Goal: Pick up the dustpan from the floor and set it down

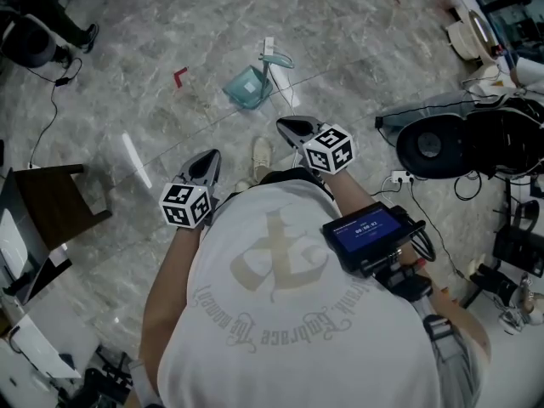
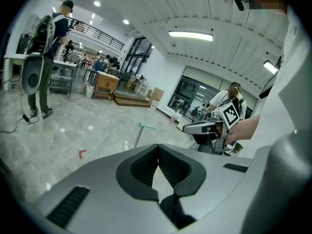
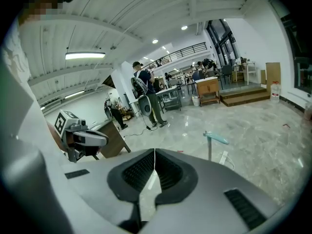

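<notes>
Dustpan (image 1: pixel 248 87) is sitting on the floor (image 1: pixel 170 24), well ahead of the person. It's looking like light, stiff, slightly slick plastic, so I'm betting on grabbing its upright handle (image 1: pixel 279 59). Left hand-held gripper (image 1: pixel 207 161) and right hand-held gripper (image 1: pixel 289 127) are both hanging closed and empty.
</notes>
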Demonstrator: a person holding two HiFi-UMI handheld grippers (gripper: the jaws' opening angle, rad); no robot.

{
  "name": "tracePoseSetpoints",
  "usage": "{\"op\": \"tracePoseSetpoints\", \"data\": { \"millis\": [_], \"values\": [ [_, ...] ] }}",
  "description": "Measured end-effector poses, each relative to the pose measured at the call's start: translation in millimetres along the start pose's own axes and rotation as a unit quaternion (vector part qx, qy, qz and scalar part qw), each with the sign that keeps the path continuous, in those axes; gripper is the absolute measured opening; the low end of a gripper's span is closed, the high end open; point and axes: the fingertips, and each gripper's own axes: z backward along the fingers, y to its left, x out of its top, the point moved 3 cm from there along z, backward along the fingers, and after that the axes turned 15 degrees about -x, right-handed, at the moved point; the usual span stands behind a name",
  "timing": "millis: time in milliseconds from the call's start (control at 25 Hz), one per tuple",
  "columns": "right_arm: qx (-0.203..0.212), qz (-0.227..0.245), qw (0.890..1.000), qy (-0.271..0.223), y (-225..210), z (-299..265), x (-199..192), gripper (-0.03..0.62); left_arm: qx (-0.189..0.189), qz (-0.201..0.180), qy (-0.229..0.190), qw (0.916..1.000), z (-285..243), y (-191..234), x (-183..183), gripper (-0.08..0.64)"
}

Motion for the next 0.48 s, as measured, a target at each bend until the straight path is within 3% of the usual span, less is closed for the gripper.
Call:
{"op": "tracePoseSetpoints", "data": {
  "millis": [480],
  "values": [
    [-0.014, -0.026, 1.000, 0.010, -55, -34, 21, 0.018, -0.001, -0.005, 0.019, 0.9998, -41, 27, 42, 0.012]
  ]
}}
